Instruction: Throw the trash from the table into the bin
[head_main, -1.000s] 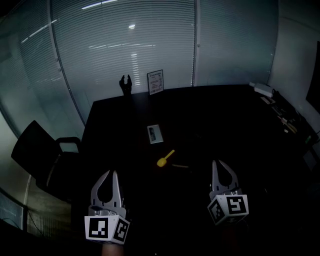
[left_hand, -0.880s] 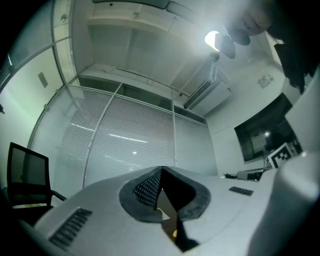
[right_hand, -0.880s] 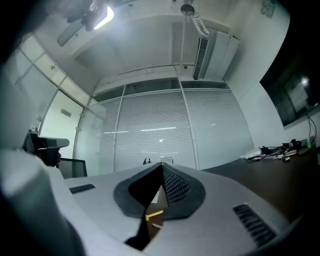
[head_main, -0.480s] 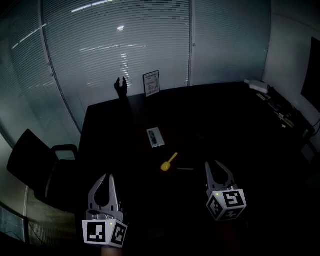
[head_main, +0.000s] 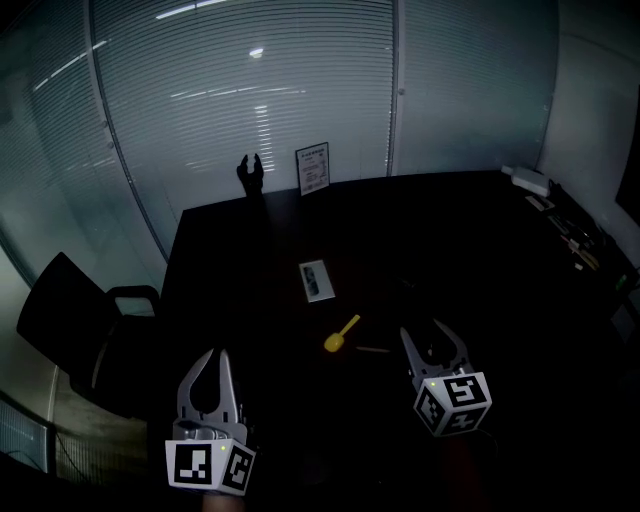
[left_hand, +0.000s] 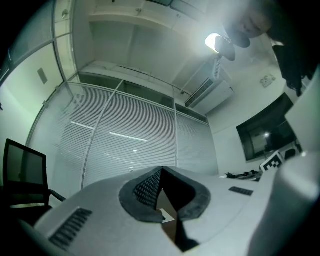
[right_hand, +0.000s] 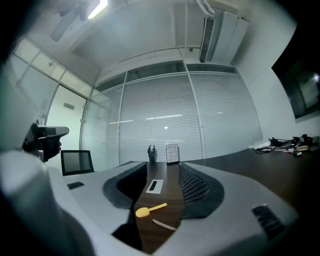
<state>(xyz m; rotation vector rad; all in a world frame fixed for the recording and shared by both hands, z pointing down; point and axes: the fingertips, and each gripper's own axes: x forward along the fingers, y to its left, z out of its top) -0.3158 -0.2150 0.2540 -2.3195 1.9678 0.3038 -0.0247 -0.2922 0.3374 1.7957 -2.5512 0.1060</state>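
- On the left gripper (head_main: 217, 353), the fingers were closed tip to tip, with nothing between them.
- The small yellow plastic spoon (head_main: 340, 335) lay near the middle of the dark glossy table (head_main: 450, 230). It looked light, stiff and a little slick, and seemed best pinched across its narrow handle.
- A thin pale stick (head_main: 372, 349) lay flat just beside the spoon, not touching it.
- On the right gripper (head_main: 420, 328), the fingers had just been opening. They were empty, with the spoon lying ahead of their gap.

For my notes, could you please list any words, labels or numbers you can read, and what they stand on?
Nothing can be read.
Framed sign at the table's far edge: print too small.
Card lying flat: too blurred.
Marker cubes: square patterns, no words.
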